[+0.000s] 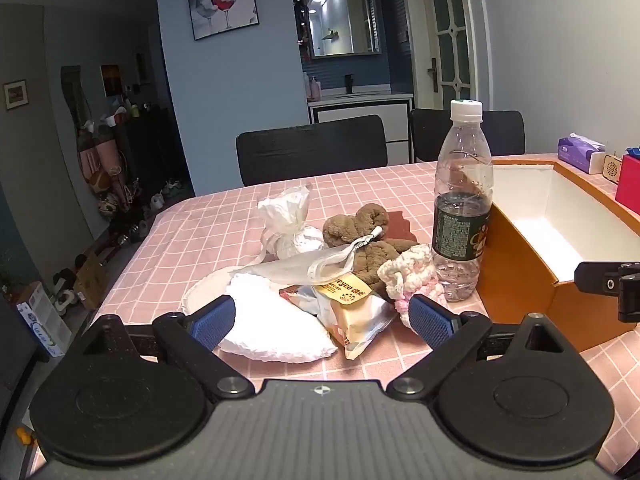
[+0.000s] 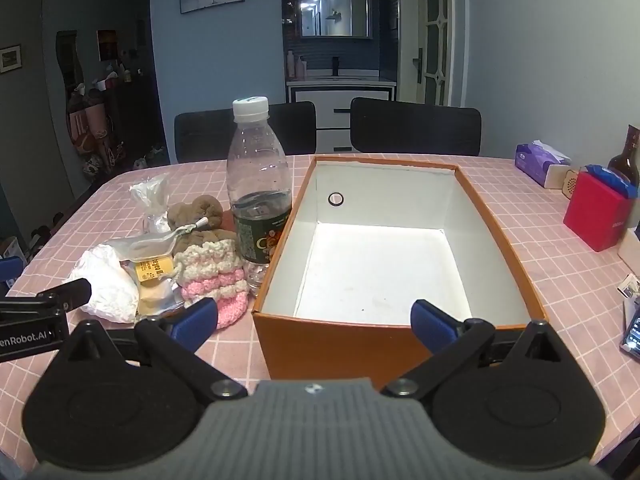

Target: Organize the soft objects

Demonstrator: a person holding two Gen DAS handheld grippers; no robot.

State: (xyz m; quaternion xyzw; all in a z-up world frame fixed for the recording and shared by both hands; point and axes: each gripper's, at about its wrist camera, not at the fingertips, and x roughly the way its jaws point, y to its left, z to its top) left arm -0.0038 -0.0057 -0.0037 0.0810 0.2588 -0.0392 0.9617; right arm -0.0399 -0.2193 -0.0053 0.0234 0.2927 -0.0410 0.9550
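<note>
A pile of soft things lies on the pink checked table: a white crinkled pad, a yellow snack packet, a brown plush toy, a pink and cream knitted piece, a knotted white bag and a clear pouch. My left gripper stands open just short of the pile, nothing between its blue pads. My right gripper is open too, hanging over the near wall of the empty orange box.
A part-filled water bottle stands upright between the pile and the box. A purple tissue pack, a red box and a dark bottle stand at the right. Two black chairs sit behind the table.
</note>
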